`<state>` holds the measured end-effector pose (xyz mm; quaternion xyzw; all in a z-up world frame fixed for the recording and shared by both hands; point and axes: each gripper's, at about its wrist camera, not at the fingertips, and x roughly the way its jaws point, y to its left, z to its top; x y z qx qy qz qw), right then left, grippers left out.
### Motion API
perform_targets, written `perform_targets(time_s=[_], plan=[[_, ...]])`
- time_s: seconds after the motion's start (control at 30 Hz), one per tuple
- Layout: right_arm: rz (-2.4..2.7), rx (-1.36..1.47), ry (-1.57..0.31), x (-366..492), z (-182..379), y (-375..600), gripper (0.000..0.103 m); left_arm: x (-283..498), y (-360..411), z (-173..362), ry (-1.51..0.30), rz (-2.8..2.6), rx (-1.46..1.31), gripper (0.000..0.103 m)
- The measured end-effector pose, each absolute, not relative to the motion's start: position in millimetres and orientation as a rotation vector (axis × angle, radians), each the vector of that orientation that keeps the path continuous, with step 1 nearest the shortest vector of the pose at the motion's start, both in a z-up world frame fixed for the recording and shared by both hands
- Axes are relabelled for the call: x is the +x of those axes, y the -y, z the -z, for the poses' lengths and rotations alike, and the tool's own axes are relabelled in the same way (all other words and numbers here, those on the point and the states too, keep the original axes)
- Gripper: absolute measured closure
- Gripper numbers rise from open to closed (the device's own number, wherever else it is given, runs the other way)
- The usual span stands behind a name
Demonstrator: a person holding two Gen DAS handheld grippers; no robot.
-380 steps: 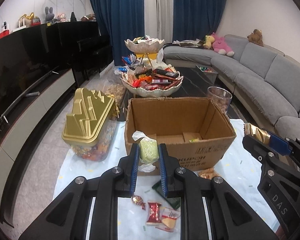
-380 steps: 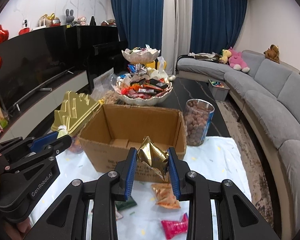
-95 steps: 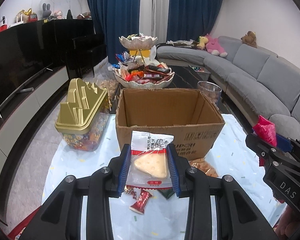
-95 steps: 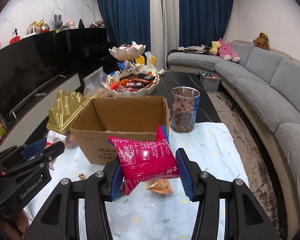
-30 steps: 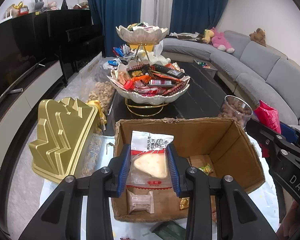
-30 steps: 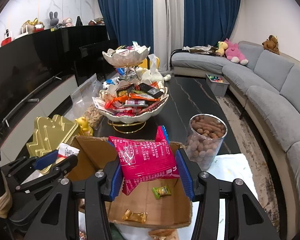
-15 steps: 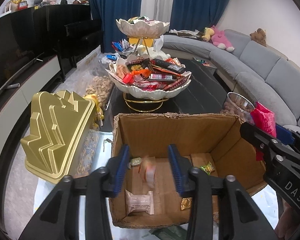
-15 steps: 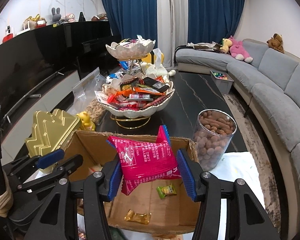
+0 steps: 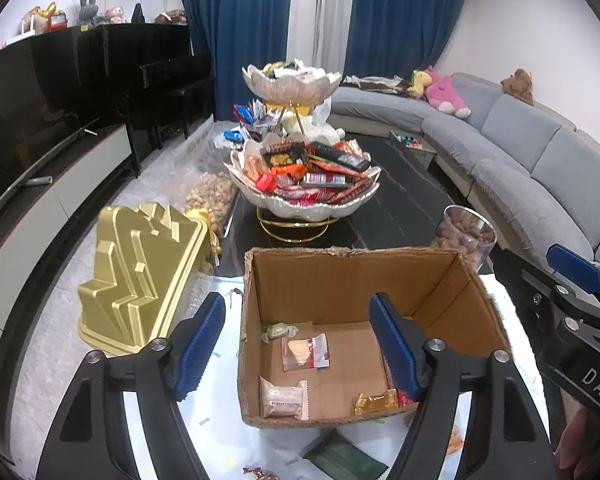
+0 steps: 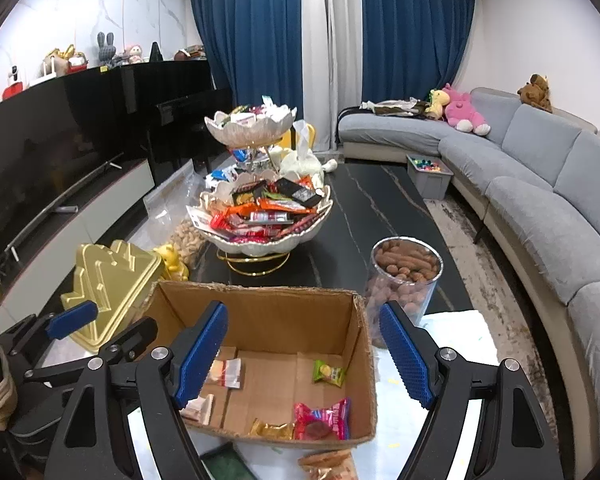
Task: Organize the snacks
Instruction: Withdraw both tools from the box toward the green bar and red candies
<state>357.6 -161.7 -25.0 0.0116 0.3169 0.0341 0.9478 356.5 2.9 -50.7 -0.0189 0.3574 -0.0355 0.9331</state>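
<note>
Cardboard box (image 9: pixel 356 280) is seen open-topped on a white cloth (image 10: pixel 460 328), long axis running left-right across both views, opening facing up. Left gripper (image 9: pixel 298 344) is held above the box w/ jaws spread wide, nothing between them. Right gripper (image 10: pixel 302 354) likewise: jaws wide apart, empty, over the box.

Inside, on the box floor: clear wedge packet (image 9: pixel 305 352) lying flat near centre, long axis roughly front-back; pink-white packet (image 9: pixel 284 398) at front-left corner, long axis left-right; gold wrapper (image 9: pixel 376 400) at front-right; pale-green sweet (image 9: pixel 278 330) toward back-left. From the right wrist view a magenta packet (image 10: pixel 320 418) is seen flat against the front wall, long axis left-right, just beside the gold wrapper; small green packet (image 10: pixel 329 372) near the right wall, apart from the rest.

Outside: dark green packet (image 9: pixel 342 460) on cloth in front of box; orange packet (image 10: pixel 328 464) beside it. Gold lid (image 9: pixel 140 276) left of box; nut jar (image 10: pixel 404 284) behind right corner; tiered dish (image 10: pixel 262 216) behind.
</note>
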Motion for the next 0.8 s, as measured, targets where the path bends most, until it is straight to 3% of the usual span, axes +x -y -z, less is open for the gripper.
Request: perform_targets(time_s=[0.8], plan=[[-0.032, 0.023, -0.572, 291.8, -17.6, 174.5, 0.024, 292.9, 5.0, 4.6, -0.657, 0.072, -0.015, 0.028]])
